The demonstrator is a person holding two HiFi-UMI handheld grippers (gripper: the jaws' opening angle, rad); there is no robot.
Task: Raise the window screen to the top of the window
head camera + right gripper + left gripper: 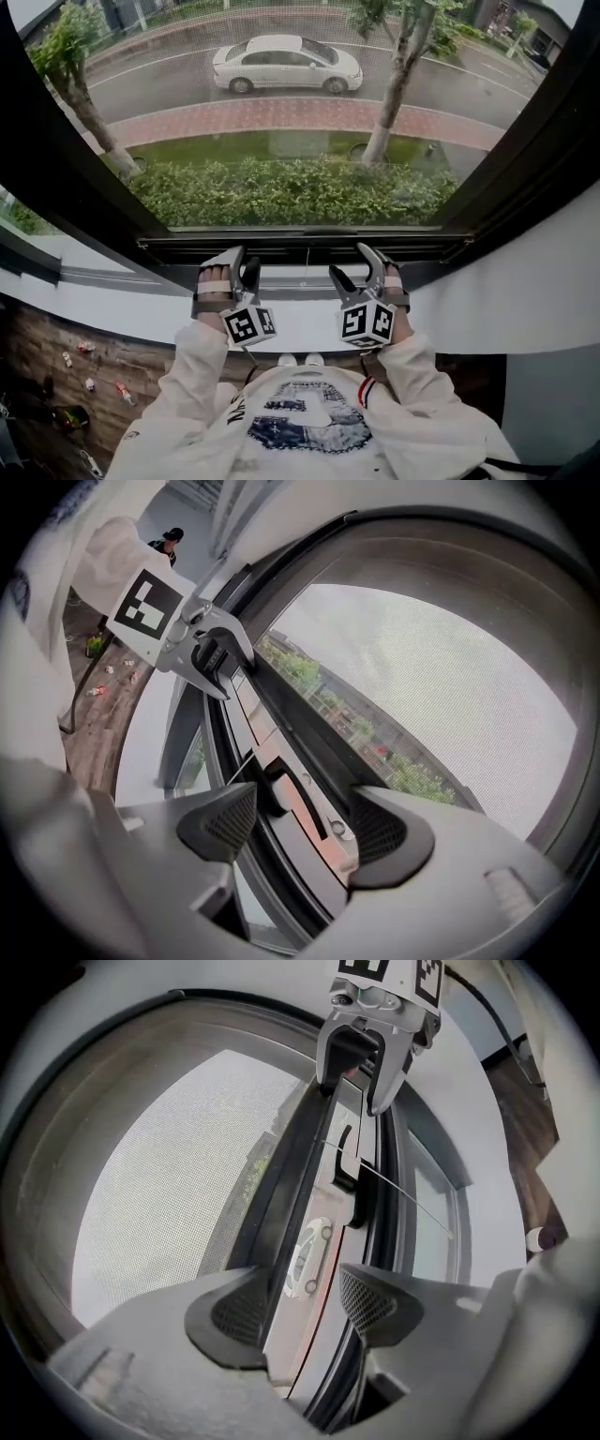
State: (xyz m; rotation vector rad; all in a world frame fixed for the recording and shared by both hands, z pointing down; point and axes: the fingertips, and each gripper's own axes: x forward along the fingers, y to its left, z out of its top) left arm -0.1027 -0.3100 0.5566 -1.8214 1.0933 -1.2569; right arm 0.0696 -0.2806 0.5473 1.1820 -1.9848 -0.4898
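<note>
The window screen [281, 112] is a grey mesh over the pane, and its dark bottom bar [300, 246] lies just above the sill. My left gripper [232, 267] and right gripper [361, 265] sit side by side on that bar, left and right of its middle. In the left gripper view my left gripper [305, 1312] straddles the bar [323, 1176], a pad on each side. The right gripper [361, 1063] shows further along, past a black handle [345, 1152]. In the right gripper view my right gripper [302, 829] clamps the bar [272, 742] the same way.
The dark window frame [553, 141] rises on both sides. A white sill [300, 323] runs under my hands. Outside are a hedge, trees and a white car [286, 64]. Small objects lie on the wooden floor [84, 375] at lower left.
</note>
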